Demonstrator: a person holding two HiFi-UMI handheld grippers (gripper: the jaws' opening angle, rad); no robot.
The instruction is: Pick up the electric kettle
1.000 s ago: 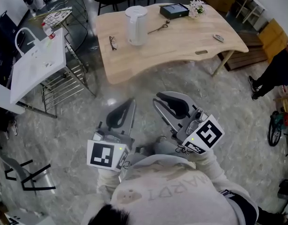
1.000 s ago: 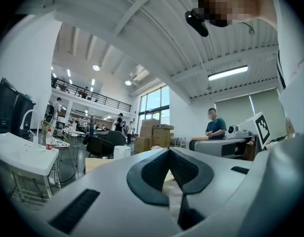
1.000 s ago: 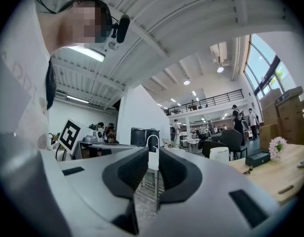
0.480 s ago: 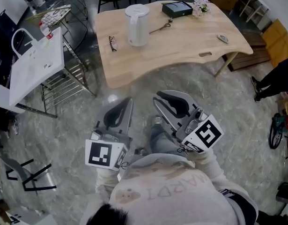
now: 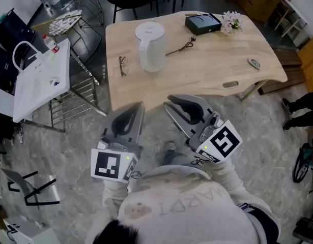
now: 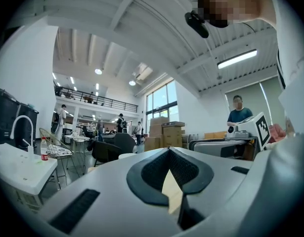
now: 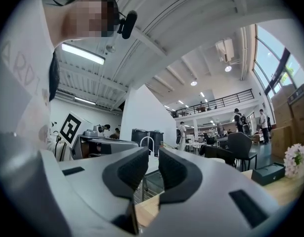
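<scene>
The white electric kettle (image 5: 151, 47) is seen upright on the wooden surface (image 5: 212, 67), towards its left end, with glasses (image 5: 121, 65) lying near it. Both tools are held before the surface's near edge, well apart from the kettle. The left tool (image 5: 139, 106) is closed at its tips; the right tool (image 5: 184, 101) is parted by a narrow gap.

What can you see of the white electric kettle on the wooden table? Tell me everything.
The electric kettle is white and plastic-looking: a tall rounded body with a closed round lid. It stands upright on the pale wooden table, toward its left side; eyeglasses lie apart to its left. Handle and base are not clear from above. Only the table touches it; the left gripper and right gripper are short of it.
</scene>
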